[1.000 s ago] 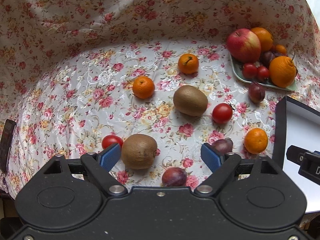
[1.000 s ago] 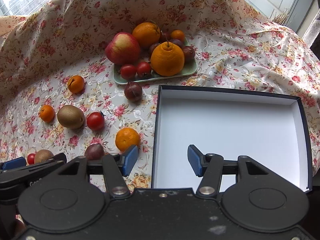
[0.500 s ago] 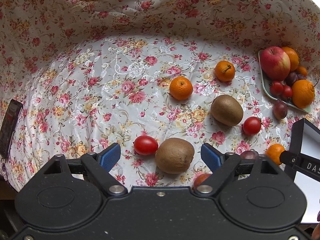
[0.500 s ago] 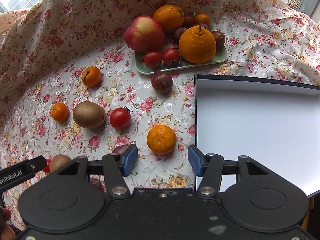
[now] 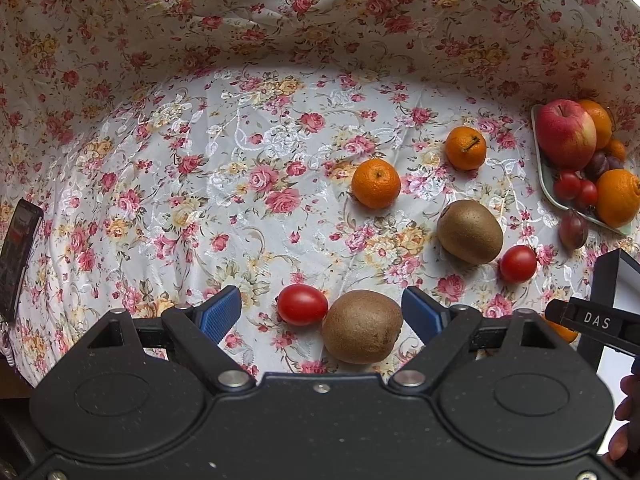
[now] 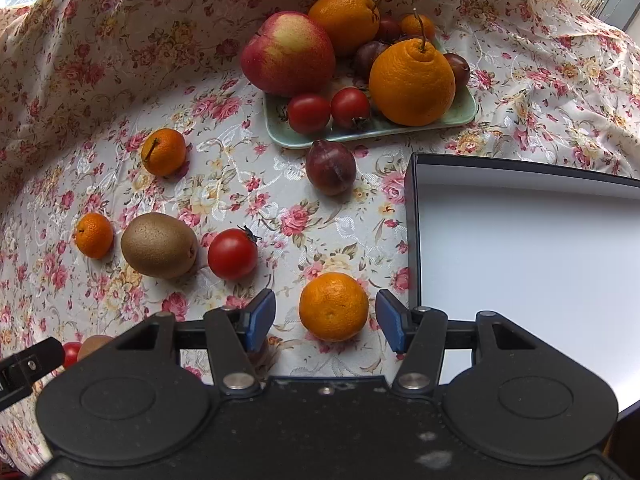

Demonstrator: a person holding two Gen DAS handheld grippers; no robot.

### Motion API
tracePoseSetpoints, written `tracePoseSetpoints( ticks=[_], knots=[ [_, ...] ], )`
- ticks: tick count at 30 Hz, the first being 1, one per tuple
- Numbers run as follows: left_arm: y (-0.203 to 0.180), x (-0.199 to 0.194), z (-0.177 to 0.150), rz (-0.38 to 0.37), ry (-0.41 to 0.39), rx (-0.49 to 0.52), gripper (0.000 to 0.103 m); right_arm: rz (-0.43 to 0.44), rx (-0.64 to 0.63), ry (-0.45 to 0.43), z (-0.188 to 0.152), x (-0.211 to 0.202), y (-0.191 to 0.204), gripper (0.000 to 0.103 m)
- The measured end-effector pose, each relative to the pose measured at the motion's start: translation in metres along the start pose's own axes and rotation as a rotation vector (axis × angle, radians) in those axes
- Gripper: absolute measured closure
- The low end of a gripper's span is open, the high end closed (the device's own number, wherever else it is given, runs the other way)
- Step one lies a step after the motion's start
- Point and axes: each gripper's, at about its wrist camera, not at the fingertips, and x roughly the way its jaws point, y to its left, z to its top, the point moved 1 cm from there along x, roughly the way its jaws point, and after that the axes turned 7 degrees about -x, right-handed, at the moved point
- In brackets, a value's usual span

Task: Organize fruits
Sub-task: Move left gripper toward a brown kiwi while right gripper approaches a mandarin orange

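Observation:
My left gripper (image 5: 322, 312) is open; a cherry tomato (image 5: 302, 304) and a kiwi (image 5: 362, 326) lie between its blue pads on the floral cloth. My right gripper (image 6: 326, 320) is open around a mandarin (image 6: 333, 306), pads apart from it. A white box with dark walls (image 6: 520, 264) lies to the right of that mandarin. Loose fruit lies farther off: a second kiwi (image 6: 159, 245), a tomato (image 6: 232, 254), a plum (image 6: 331, 167) and two mandarins (image 6: 163, 151) (image 6: 94, 235).
A green tray (image 6: 460, 116) at the back holds an apple (image 6: 288, 53), oranges, plums and two tomatoes. The cloth rises in folds behind and at the left. A dark phone-like object (image 5: 18, 252) lies at the far left in the left wrist view.
My left gripper has shifted left and now has the tomato and kiwi between its pads. My right gripper has moved left from over the box and now straddles the mandarin.

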Motion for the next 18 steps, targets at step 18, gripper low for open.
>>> tracePoseSetpoints(
  ticks=[18],
  knots=[
    [-0.001,0.017,0.007,0.001,0.035,0.023,0.015,0.015,0.048,0.090,0.006,0.043,0.003,0.038]
  ],
)
